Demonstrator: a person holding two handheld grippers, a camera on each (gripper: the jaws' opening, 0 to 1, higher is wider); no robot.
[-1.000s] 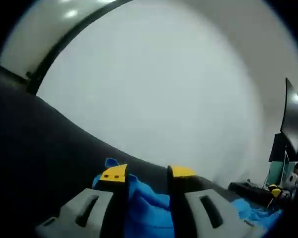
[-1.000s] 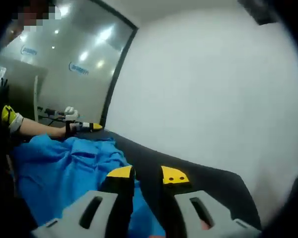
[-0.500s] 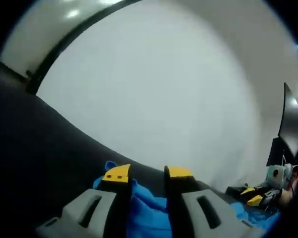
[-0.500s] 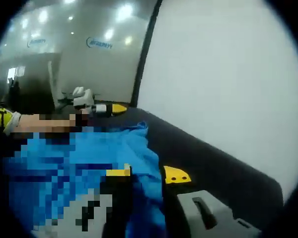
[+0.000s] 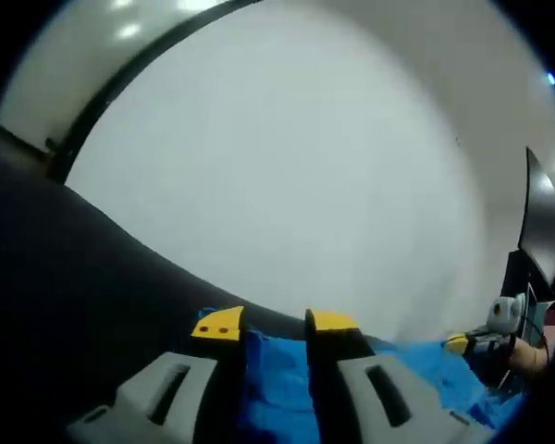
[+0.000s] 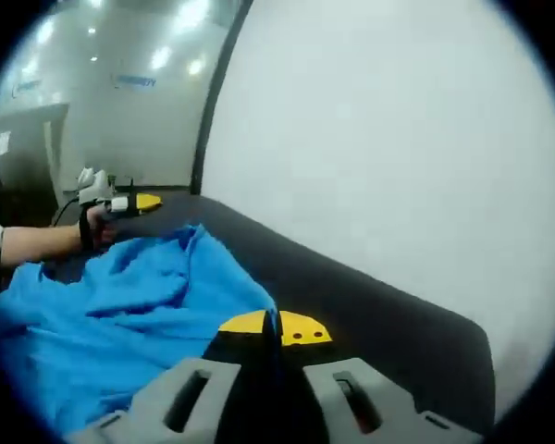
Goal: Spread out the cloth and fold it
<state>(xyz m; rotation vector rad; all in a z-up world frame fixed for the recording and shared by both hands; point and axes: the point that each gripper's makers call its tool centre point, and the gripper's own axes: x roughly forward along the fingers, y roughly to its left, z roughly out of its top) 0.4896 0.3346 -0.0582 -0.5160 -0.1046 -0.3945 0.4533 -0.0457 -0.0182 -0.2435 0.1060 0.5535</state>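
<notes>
Blue cloth [image 6: 120,314] looks soft and floppy on the dark tabletop [image 6: 370,296]. Left claw [image 5: 276,324] is spread with cloth between; right claw [image 6: 276,326] is pressed together at its edge. Grab corners.

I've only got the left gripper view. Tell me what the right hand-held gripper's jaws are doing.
Observer: The right hand-held gripper has its jaws shut, yellow tips touching, at the near edge of the blue cloth, which looks pinched between them.
Operator: Describe how the cloth lies on that side.
Observer: It is rumpled, not flat, with one corner peaking up, on the dark table.
Operator: Say where my left one sits from there.
Observer: The left hand-held gripper is past the cloth's far side, held in a hand, apart from that peaked corner.
</notes>
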